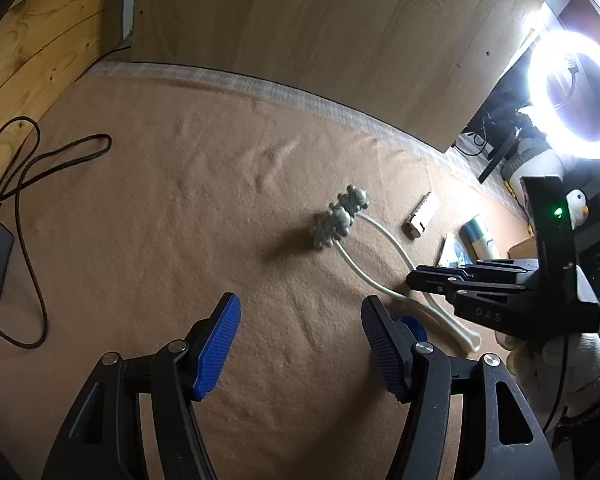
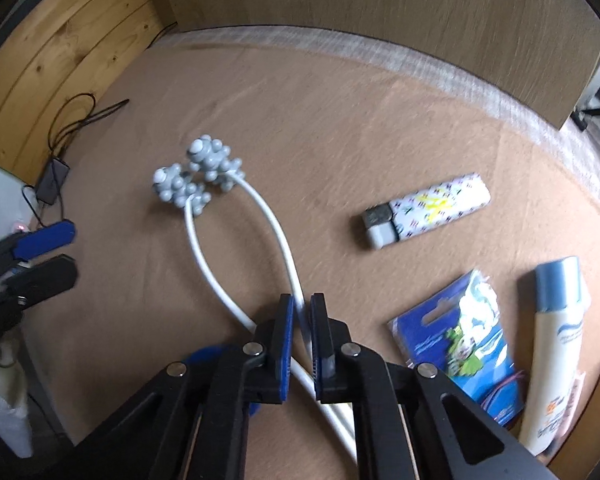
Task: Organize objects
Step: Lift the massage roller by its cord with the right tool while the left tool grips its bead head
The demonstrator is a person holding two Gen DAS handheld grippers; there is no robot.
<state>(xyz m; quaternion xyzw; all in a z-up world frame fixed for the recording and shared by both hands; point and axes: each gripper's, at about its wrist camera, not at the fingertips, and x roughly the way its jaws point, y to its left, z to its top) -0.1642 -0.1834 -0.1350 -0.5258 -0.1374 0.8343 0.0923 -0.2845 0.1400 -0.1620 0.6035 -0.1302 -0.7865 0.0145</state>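
1. Massage roller [image 2: 204, 176]: lies on the brown cloth [image 2: 340, 120]; two knobbly heads on thin white arms, probably light, springy and smooth.
2. Right gripper [image 2: 302, 320]: clamped on one white arm near the handle.
3. Left gripper [image 1: 300, 344]: spread apart, holding nothing.
4. Best hold, likely: the thicker handle.

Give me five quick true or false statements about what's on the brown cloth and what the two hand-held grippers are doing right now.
1. The right hand-held gripper is closed on a white arm of the roller massager. True.
2. The left hand-held gripper holds the lighter. False: its jaws stand open and empty; the lighter lies on the cloth.
3. The massager's knobbly grey heads point toward the far edge of the cloth. True.
4. The lotion tube stands upright. False: it lies flat.
5. The blue packet lies between lighter and massager. False: it lies beside the tube.
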